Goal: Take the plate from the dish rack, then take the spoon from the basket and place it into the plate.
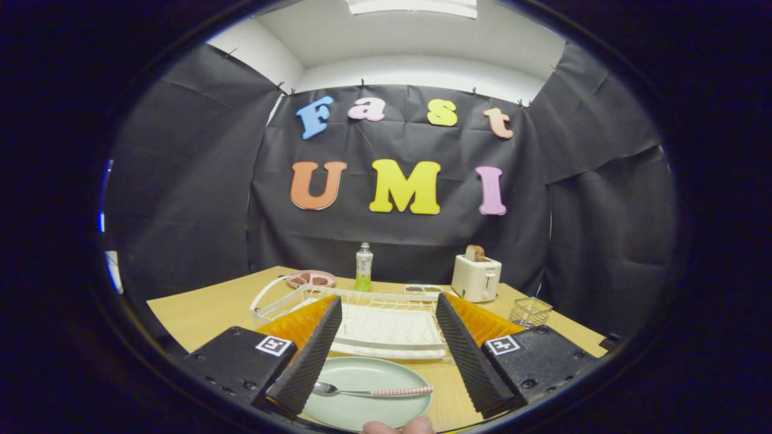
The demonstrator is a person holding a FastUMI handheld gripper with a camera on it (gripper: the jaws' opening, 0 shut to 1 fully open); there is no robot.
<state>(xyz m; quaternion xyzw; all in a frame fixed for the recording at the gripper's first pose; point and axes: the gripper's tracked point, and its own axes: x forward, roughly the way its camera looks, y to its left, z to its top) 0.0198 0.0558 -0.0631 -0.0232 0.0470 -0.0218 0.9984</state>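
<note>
**A:** Starting nearest, what is the gripper (386, 355) doing?

**B:** Its two fingers stand spread wide with nothing between their pads. Below and between them lies the plate (365, 410) on the table (199, 313), with the spoon (374, 392) resting across it, bowl to the left and patterned handle to the right. A fingertip or two (398, 427) of the person show at the plate's near rim.

**A:** So which step is in hand?

**B:** Judging by how things lie, the last one looks done: spoon in plate, nothing gripped. The next move would seem to call only for backing the gripper away without nudging the plate.

**A:** And beyond the fingers?

**B:** The dish rack (374, 319) sits just past the plate, with no plate in the part that shows. Farther right stands a small wire basket (529, 311), seemingly empty, though it is too small to be sure. Along the far edge are a pink dish (310, 279), a bottle (363, 267), a low tray (423, 290) and a toaster (476, 277) with bread in it.

**A:** Anything hard to make out?

**B:** The plate's near edge is cut off, the fingers cover the rack's sides, and what the pink dish and tray hold is unclear.
</note>
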